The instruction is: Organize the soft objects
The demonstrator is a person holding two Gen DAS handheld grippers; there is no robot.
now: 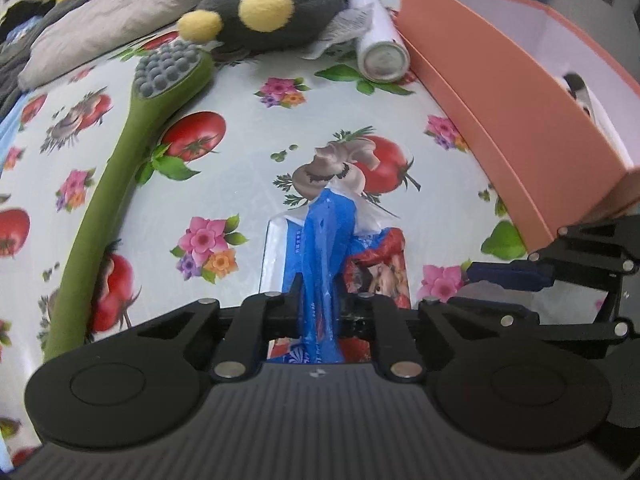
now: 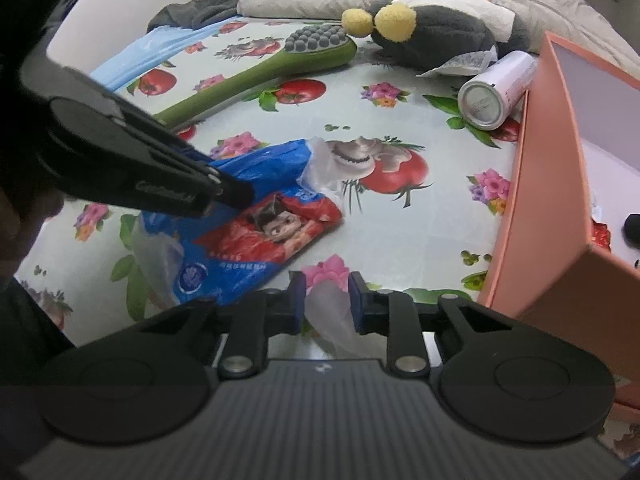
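On the flowered tablecloth [image 1: 248, 152] lies a blue and red plastic bag [image 2: 256, 236], crumpled, with a cartoon face printed on its red panel and a round white emblem on the blue part. Small white characters run along the blue edge; I cannot read them. No other legible writing appears, except faint embossed lettering on the side of my left gripper in the right wrist view, too dark to read.

My left gripper [image 1: 320, 300] points steeply down at the bag. Its jaws stand nearly together, pinching a raised blue fold of the bag between them. In the right wrist view the same gripper enters from the left edge, its tip buried in the blue plastic.

My right gripper [image 2: 327, 304] also points down, near the bag's clear plastic edge. Its blue fingers [image 2: 297, 300] stand a little apart with a translucent flap of the bag between them; I cannot tell whether the pads press on it.

An orange box [image 1: 500, 120] stands open to the right of the bag, apart from it. A white can [image 2: 496, 92] lies on its side against the box's far wall. A green massage brush [image 1: 132, 152] lies to the left, and a grey and yellow plush toy [image 2: 432, 36] rests beyond it.

Only the right wrist view shows the bag's full printed face and dark and red items inside the box. Only the left wrist view shows the pinched fold closely.
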